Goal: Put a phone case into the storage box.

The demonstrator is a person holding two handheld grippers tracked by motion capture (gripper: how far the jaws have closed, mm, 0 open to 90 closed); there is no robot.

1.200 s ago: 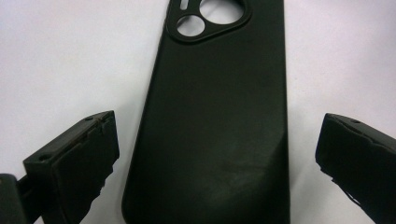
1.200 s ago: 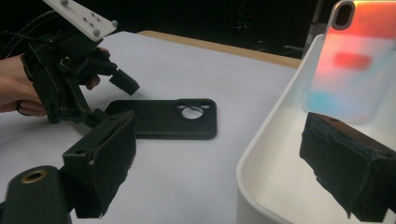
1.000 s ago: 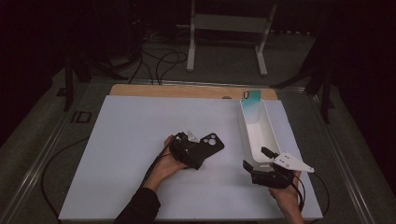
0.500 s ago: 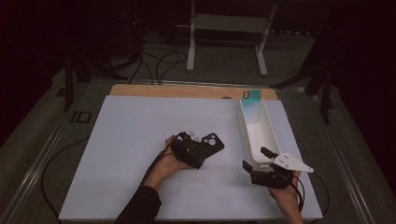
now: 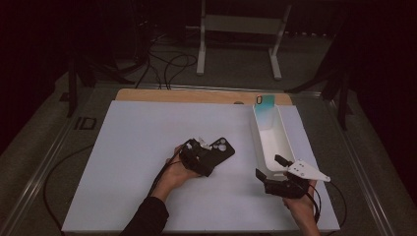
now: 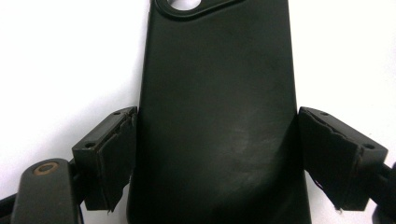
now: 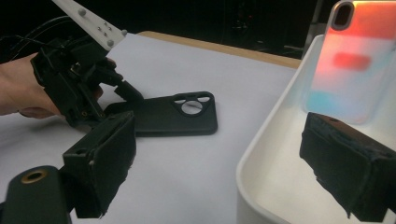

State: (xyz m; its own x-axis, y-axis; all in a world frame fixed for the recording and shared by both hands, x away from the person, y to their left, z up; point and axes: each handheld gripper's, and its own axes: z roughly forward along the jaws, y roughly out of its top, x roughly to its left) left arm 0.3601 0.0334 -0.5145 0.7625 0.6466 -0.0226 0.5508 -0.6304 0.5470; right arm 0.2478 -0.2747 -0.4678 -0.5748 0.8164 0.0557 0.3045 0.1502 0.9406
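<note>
The black case (image 5: 219, 150) lies flat on the white table (image 5: 133, 147), near its middle, camera cutout pointing away from the person. The left gripper (image 5: 197, 156) has a jaw on each long edge of the case (image 6: 217, 116) — pads touching both sides, clamped on it. The right gripper (image 5: 275, 173) sits at the near end of the white bin (image 5: 269, 140), jaws spread wide — one outside the wall, one inside. A colourful case (image 7: 352, 60) leans upright at the bin's far end.
</note>
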